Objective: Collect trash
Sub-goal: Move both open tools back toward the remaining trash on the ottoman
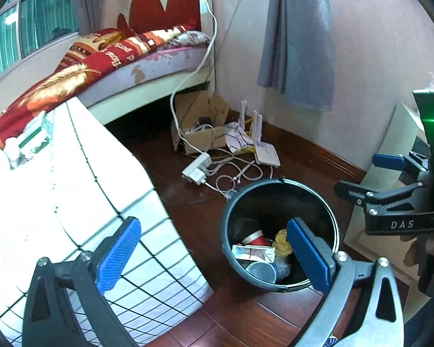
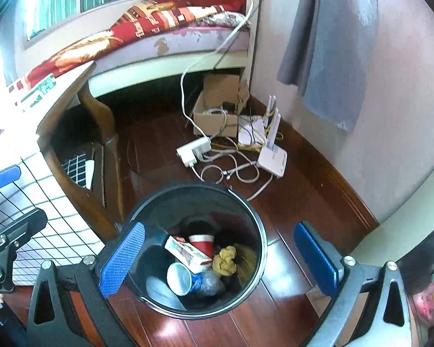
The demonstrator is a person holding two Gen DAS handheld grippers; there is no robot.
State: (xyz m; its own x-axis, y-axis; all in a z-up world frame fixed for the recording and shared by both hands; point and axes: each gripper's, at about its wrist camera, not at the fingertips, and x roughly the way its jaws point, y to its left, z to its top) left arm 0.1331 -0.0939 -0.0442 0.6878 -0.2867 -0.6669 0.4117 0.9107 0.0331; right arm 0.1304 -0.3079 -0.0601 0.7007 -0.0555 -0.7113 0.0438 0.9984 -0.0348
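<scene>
A dark round trash bin (image 1: pixel 277 185) (image 2: pixel 246 202) stands on the wooden floor. Inside lie a red paper cup (image 2: pixel 202 244), a white and red carton (image 2: pixel 185 253), a blue and white cup (image 2: pixel 180 277), a crumpled yellow wad (image 2: pixel 225 260) and clear plastic. My left gripper (image 1: pixel 214 254) is open and empty, above the bin's left side and the table edge. My right gripper (image 2: pixel 220 260) is open and empty, straight above the bin. The right gripper also shows in the left wrist view (image 1: pixel 364 176), open, to the right of the bin.
A table with a white grid-pattern cloth (image 1: pixel 72 188) (image 2: pixel 43 188) stands left of the bin. Behind lie a power strip (image 2: pixel 193 150), tangled cables, a white router (image 2: pixel 272 156) and a cardboard box (image 2: pixel 217 110) by the wall. A bed (image 1: pixel 115 57) stands at the back.
</scene>
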